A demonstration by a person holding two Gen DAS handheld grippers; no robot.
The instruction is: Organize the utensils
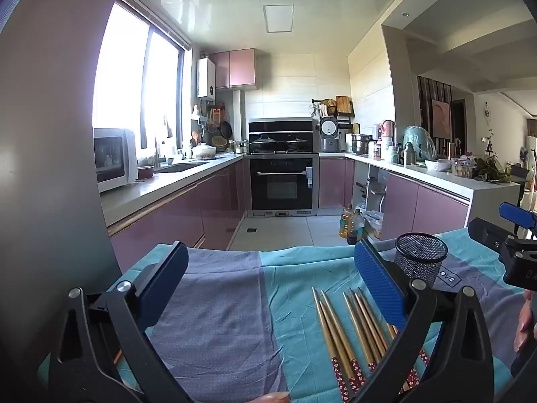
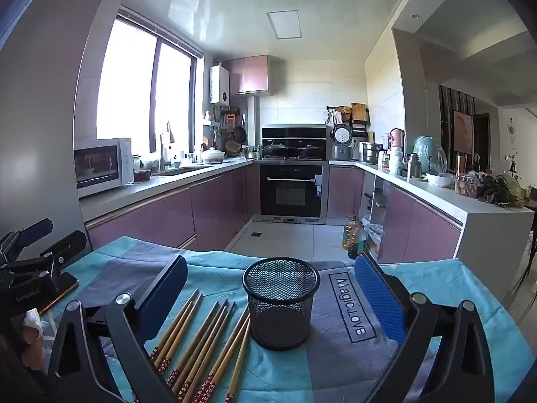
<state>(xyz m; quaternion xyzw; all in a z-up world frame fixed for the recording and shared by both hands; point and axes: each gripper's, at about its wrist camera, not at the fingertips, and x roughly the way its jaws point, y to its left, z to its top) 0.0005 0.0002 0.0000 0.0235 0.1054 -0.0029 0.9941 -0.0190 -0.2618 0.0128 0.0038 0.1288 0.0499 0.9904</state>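
Observation:
Several wooden chopsticks (image 2: 201,339) with red patterned ends lie side by side on the blue and grey tablecloth (image 2: 339,362), just left of an upright, empty black mesh cup (image 2: 281,302). My right gripper (image 2: 270,288) is open and empty, its fingers on either side of the cup and above the cloth. My left gripper (image 1: 268,275) is open and empty over the cloth, with the chopsticks (image 1: 352,329) under its right finger and the cup (image 1: 420,257) beyond it. The right gripper also shows at the right edge of the left wrist view (image 1: 513,235).
The table's far edge (image 2: 218,253) drops to a tiled kitchen floor. Purple cabinets and counters run left and right, an oven (image 2: 291,189) stands at the back. Oil bottles (image 2: 352,236) stand on the floor beyond the table. The cloth bears the print "Magic.LOVE" (image 2: 350,305).

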